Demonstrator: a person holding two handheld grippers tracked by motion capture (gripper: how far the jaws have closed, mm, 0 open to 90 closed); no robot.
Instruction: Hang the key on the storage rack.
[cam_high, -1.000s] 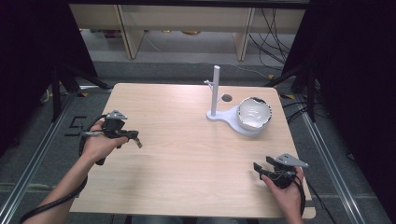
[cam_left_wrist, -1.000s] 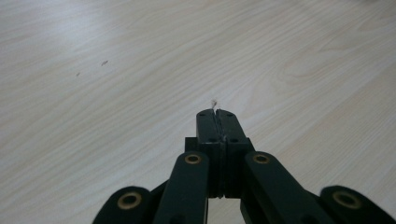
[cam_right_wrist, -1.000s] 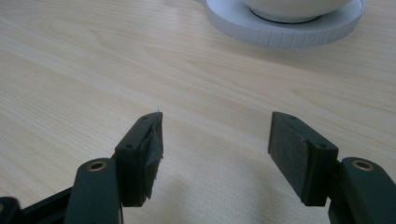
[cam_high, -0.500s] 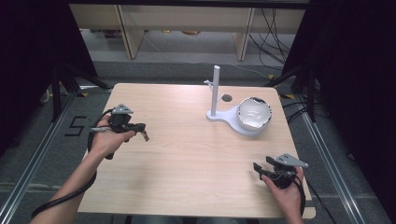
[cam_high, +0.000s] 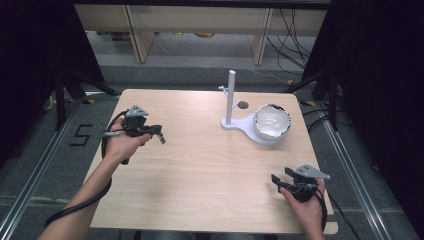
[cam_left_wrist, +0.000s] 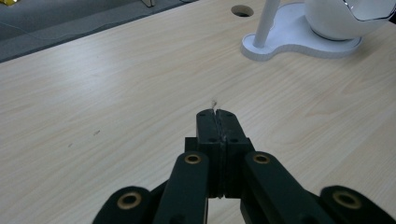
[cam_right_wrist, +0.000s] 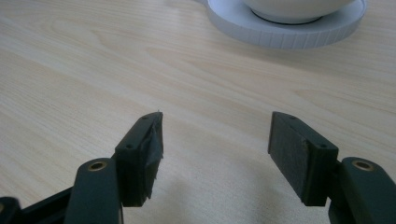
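- Pale wooden table (cam_high: 200, 165) under a dark-walled rig, grey floor and shelf legs behind it; both tools sit over bare wood.
- Left gripper (cam_high: 159, 136), at about nine o'clock on the tabletop, has its jaws pressed together with nothing between them; in the left gripper view the two pads (cam_left_wrist: 215, 122) meet in one seam, aimed across the table.
- Right gripper (cam_high: 278, 181), low at about five o'clock, has its jaws standing wide apart and empty; the right gripper view shows wood grain between the pads (cam_right_wrist: 299, 154).
- White bowl (cam_high: 272, 121) rests on the round end of a white stand (cam_high: 239, 125) at about two o'clock, well apart from both tools.
- From the left tool the bowl lies off at three o'clock, across the table's middle; from the right tool it lies at twelve o'clock, straight up the table.
- By my judgement the right hand is nearer, and its open jaws already face the stand's rim (cam_right_wrist: 280, 35).
- Bowl is round and tipped, so its mouth faces partly upward; the stand's thin post (cam_high: 231, 95) rises upright, and its base runs long from post to bowl.
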